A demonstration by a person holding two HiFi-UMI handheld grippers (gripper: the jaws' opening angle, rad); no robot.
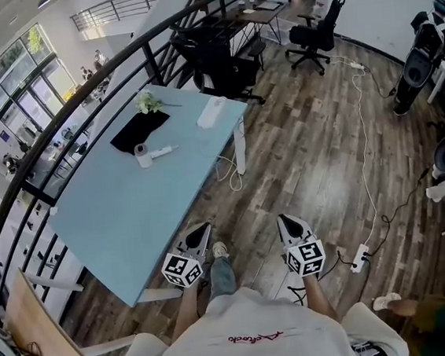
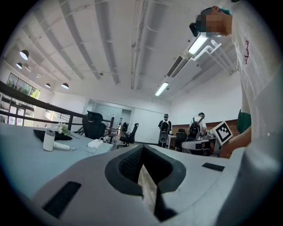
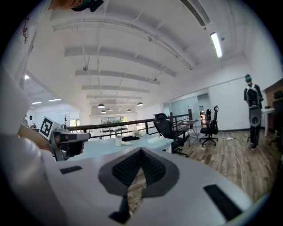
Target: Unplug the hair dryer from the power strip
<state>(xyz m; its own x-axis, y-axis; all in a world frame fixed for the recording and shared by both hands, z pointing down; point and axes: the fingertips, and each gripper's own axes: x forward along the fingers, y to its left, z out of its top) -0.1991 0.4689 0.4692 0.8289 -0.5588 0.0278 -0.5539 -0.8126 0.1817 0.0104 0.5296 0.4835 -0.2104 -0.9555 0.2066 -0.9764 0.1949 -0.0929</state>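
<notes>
A white hair dryer (image 1: 144,154) lies on the light blue table (image 1: 116,216), beside a black mat (image 1: 139,130). The white power strip (image 1: 212,112) rests near the table's far right corner, and a white cable (image 1: 228,169) hangs off the edge below it. Both grippers are held low in front of the person, well short of the table's near end. My left gripper (image 1: 199,236) is shut and empty, and so is my right gripper (image 1: 293,227). The left gripper view shows the dryer (image 2: 49,139) and the strip (image 2: 95,143) far off, past shut jaws (image 2: 142,150). The right gripper view shows the same over shut jaws (image 3: 141,152).
Small white flowers (image 1: 148,102) lie at the table's far end. A black railing (image 1: 79,93) runs behind the table. Office chairs (image 1: 314,33) stand further back. Another power strip (image 1: 360,257) with a long cable lies on the wooden floor at the right. Two people stand in the distance (image 2: 194,128).
</notes>
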